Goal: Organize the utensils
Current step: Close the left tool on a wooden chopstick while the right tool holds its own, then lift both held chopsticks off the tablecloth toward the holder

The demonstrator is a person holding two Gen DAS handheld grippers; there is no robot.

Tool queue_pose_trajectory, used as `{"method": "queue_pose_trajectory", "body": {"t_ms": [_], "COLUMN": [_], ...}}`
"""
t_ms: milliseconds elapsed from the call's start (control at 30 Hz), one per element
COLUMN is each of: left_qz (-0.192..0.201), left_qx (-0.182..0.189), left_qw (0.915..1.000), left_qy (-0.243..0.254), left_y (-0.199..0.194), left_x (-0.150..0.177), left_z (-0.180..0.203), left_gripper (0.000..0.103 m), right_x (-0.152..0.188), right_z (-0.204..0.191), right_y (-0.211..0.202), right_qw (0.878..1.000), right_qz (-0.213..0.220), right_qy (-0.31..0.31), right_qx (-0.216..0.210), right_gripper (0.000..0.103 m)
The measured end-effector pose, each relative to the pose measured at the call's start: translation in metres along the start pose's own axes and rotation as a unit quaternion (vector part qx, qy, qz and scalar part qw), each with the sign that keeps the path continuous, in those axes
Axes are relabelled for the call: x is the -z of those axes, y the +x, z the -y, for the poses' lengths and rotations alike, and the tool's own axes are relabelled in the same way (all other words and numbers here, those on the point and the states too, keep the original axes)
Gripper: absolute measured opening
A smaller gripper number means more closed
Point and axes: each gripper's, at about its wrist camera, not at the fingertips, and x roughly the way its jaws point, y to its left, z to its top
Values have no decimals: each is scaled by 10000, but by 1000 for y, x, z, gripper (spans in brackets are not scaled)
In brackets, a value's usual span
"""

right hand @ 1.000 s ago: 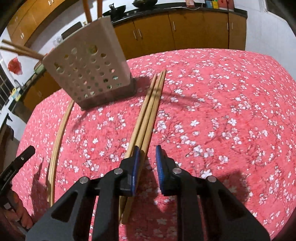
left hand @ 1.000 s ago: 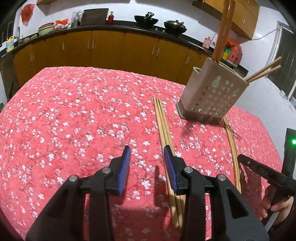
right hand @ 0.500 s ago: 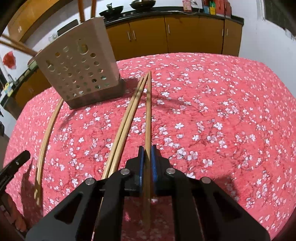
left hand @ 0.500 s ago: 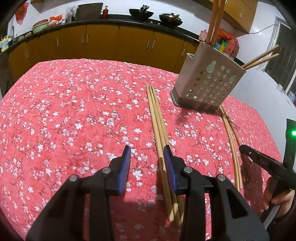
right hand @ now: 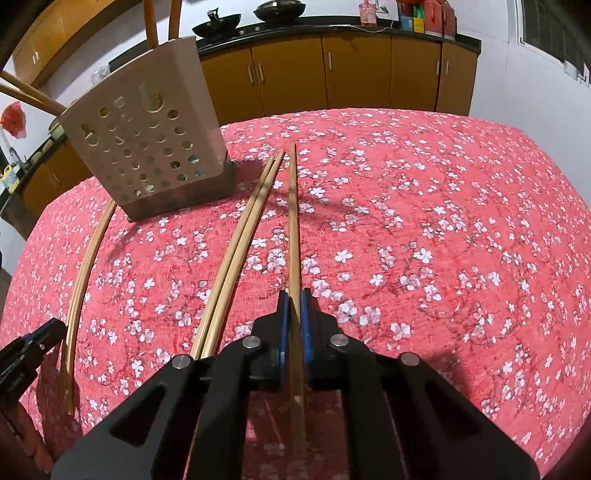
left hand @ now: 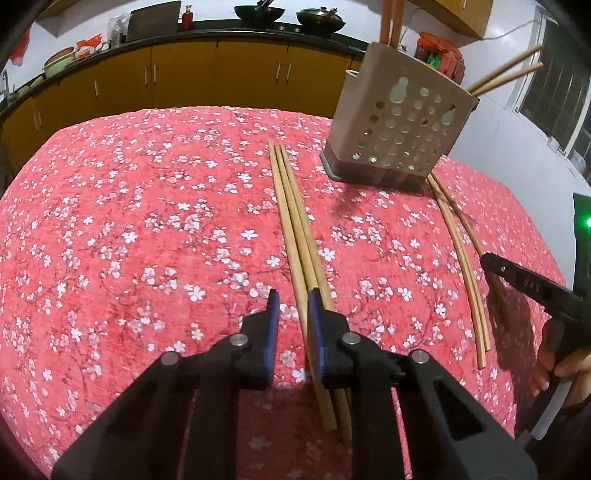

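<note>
While a red cloth with white blossoms (left hand: 129, 229) covers the whole table, amber cabinets (left hand: 184, 74) under a dark counter run along the back wall, with two black woks (left hand: 258, 11) on top and a window (left hand: 554, 99) off to one side. A beige perforated holder (left hand: 402, 136) stands upright on the cloth with chopsticks poking out of its top. In the left wrist view three chopsticks (left hand: 291, 221) lie side by side just beside the holder, and a curved pair (left hand: 461, 266) lies on its far side. The left gripper (left hand: 291, 314) hangs over the near ends of the three, its blue pads a narrow gap apart and closing, with one stick running between them; whether the pads press it I cannot tell. The right gripper (right hand: 294, 314) has its pads pinched tight on a single chopstick (right hand: 293, 221), which points straight ahead, splayed apart from two others (right hand: 240, 251) lying together on the cloth.
</note>
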Motion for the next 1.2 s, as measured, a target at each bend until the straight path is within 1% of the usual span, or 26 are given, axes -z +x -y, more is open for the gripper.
{"method": "queue_pose_trajectory", "body": {"t_ms": [100, 200, 233, 300, 400, 500, 567, 667, 800, 933, 1200], "left_qz": [-44, -26, -25, -20, 3, 30, 44, 79, 170, 182, 188], "left_qx": [-26, -180, -221, -273, -413, -565, -536, -412, -453, -326, -291], "left_qw": [10000, 9997, 9996, 9995, 9991, 9983, 9982, 9986, 9985, 9986, 9985], "left_qy": [38, 138, 149, 144, 46, -142, -266, -333, -272, -381, -423], "left_y": [2, 3, 4, 6, 11, 14, 15, 13, 11, 10, 9], "left_x": [0, 0, -1, -5, -16, -26, -29, -30, -26, -24, -21], "left_z": [3, 7, 7, 5, -6, -25, -38, -47, -47, -51, -52], "left_gripper": [17, 14, 11, 9, 8, 8, 8, 9, 10, 10, 10], "right_x": [0, 1, 2, 3, 0, -3, -5, -4, -2, -1, -1], "right_z": [-1, -2, -4, -5, -2, 5, 9, 12, 8, 10, 9], "right_y": [0, 0, -2, -2, 0, 3, 5, 6, 6, 6, 5], "right_qw": [10000, 10000, 10000, 9999, 9999, 9999, 9999, 9998, 9995, 9996, 9996], "right_qz": [0, 12, 20, 33, 30, 92, 147, 220, 270, 270, 268], "right_qy": [-16, -58, -71, -117, -123, -55, -22, 4, -99, -63, -77], "right_qx": [-4, -40, -37, -37, -78, 12, 55, 38, 119, 78, 99], "right_gripper": [8, 8, 8, 8, 8, 8, 8, 8, 8, 8, 8]}}
